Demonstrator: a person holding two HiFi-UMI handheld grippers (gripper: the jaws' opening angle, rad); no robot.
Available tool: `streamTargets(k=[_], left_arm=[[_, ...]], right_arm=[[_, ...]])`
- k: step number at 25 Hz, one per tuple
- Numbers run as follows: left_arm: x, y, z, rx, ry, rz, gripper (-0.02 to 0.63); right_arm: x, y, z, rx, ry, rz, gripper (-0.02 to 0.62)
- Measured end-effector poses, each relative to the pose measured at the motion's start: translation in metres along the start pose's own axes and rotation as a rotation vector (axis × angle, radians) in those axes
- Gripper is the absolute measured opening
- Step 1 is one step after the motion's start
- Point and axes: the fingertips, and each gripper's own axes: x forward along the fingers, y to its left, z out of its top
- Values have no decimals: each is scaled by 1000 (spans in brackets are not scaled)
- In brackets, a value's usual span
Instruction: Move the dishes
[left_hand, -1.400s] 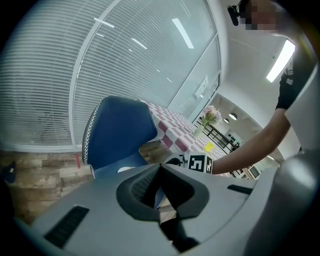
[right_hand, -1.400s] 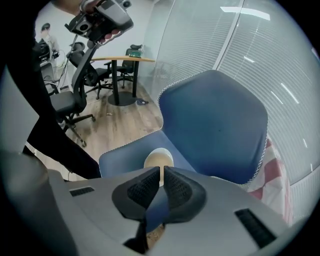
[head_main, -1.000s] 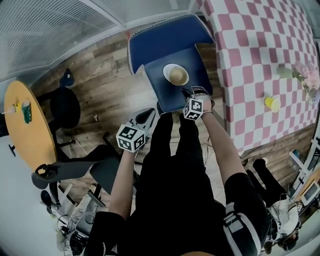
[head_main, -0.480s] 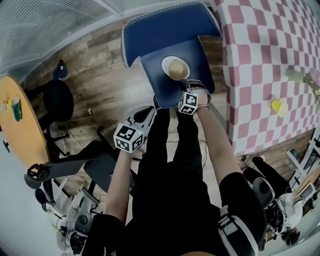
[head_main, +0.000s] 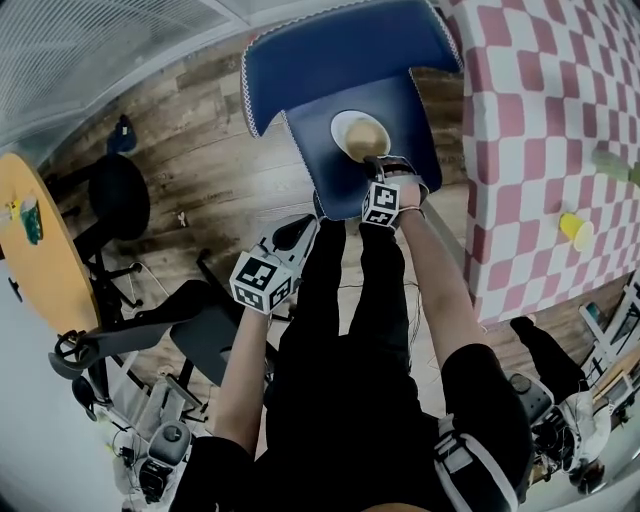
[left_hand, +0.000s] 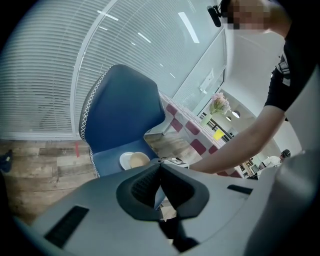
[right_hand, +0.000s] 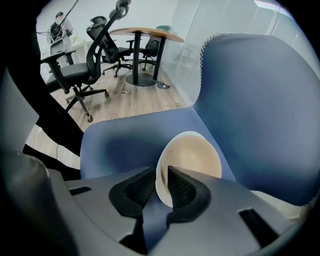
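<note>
Bowl: the cream bowl (head_main: 362, 136) is at the middle of the blue chair (head_main: 335, 60) seat, tipped up by its near rim. I cannot tell whether its base rests on the cushion yet.
Right gripper: my right gripper (right_hand: 161, 172) points steeply down at the seat. Its fingers (right_hand: 182, 187) straddle the bowl's near rim, one inside and one outside, both against it as far as I can see. They have just been opening a little, with the rim between them, so I judge the hold to be light.
Left gripper: my left gripper (left_hand: 160, 165) hangs beside my leg, short of the chair. Its fingers are together with nothing between them.
Done: I judge the carry nearly over, since the bowl is already at the seat.
Left: settle the bowl flat, let go of the rim and draw the right gripper clear.
Counter: the checked counter (head_main: 540, 120) to my right shows only a yellow cup (head_main: 575, 231), well apart from the chair. I cannot tell whether it is to be moved.
</note>
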Motion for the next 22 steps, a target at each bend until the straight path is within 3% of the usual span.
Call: streamTargets(k=[12, 22], left_arm=[[-3, 1, -17, 4, 44, -7, 21], [-23, -26, 12, 58, 36, -61, 21]], right_arm=[[11, -8, 2, 40, 19, -16, 32], [-39, -17, 9, 76, 45, -41, 29]])
